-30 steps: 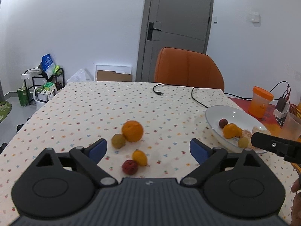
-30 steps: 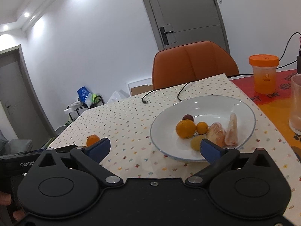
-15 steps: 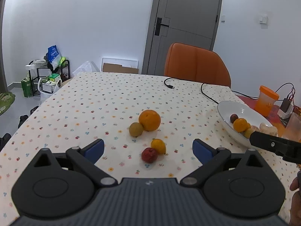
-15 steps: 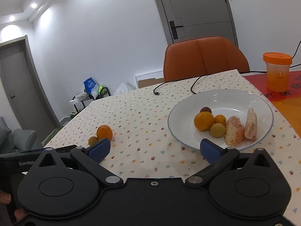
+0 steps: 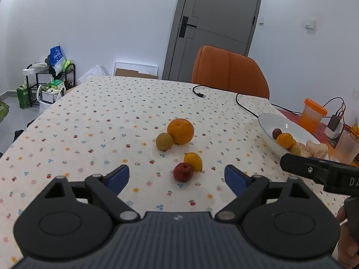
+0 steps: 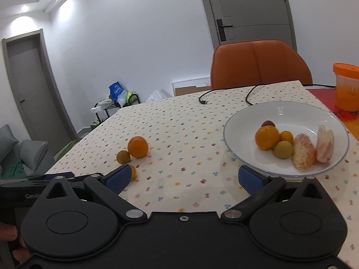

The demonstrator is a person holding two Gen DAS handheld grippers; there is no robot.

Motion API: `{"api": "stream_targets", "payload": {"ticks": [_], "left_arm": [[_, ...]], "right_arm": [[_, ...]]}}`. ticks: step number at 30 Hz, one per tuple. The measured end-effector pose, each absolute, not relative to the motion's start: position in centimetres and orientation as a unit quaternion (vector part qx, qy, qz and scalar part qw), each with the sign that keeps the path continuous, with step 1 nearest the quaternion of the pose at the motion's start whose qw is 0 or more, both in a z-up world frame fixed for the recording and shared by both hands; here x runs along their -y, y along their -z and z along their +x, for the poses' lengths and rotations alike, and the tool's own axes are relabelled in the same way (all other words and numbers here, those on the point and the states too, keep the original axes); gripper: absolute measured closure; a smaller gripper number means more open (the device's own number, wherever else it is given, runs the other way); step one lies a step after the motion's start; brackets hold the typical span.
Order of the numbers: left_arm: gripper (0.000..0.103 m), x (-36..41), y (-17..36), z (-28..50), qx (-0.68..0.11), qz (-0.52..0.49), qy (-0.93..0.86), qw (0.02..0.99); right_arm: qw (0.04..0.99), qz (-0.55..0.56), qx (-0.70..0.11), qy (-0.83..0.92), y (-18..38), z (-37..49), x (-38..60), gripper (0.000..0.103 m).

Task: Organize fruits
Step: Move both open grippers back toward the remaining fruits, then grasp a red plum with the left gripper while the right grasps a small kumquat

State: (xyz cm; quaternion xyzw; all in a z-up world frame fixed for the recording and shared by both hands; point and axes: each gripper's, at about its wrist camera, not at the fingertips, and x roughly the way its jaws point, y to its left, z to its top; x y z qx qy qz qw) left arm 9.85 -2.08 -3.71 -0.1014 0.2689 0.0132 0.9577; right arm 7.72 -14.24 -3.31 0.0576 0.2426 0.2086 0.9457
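Observation:
On the dotted tablecloth lie a large orange [image 5: 180, 131], a brown-green round fruit [image 5: 164, 142], a small yellow-orange fruit [image 5: 193, 161] and a dark red fruit [image 5: 183, 171]. My left gripper [image 5: 176, 176] is open and empty, just short of the red fruit. A white plate [image 6: 244, 121] holds an orange [image 6: 267, 137], a small orange fruit, a green fruit, a dark fruit and two peeled segments. My right gripper [image 6: 184, 179] is open and empty, in front of the plate's left edge. The large orange [image 6: 138, 146] also shows in the right wrist view.
An orange chair [image 5: 228, 71] stands at the table's far side. A black cable [image 5: 242, 103] lies across the far table. An orange-lidded cup [image 5: 313, 115], a clear cup [image 5: 346, 144] and a charger sit at the right on a red mat.
Both grippers have pulled back and turned a little; the loose fruits have shifted right in the left view and more of them show in the right view. Both grippers stay open.

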Motion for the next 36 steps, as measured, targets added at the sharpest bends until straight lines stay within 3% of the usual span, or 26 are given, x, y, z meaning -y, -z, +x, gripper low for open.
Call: {"api": "stream_targets", "payload": {"ticks": [7,14,17,18,36], "left_arm": [[0.037,2.0,4.9,11.2,-0.281,-0.110,-0.023,0.953],[0.050,2.3,5.7,12.5,-0.291,-0.108,-0.018,0.950],[0.066,2.4,5.8,12.9,-0.291,-0.106,-0.022,0.951],[0.082,2.3,5.8,13.0,-0.290,-0.111,-0.019,0.950],[0.082,-2.5,5.2,11.4,-0.264,-0.150,-0.058,0.951]], "right_arm": [[0.942,0.059,-0.249,-0.217,3.7,8.2,14.0,0.015],[0.936,0.059,-0.259,-0.232,4.3,8.8,13.5,0.025],[0.934,0.059,-0.260,-0.239,4.4,9.0,13.2,0.028],[0.933,0.059,-0.261,-0.242,4.4,9.1,13.1,0.029],[0.921,0.026,-0.278,-0.273,4.8,10.5,8.5,0.036]]}}
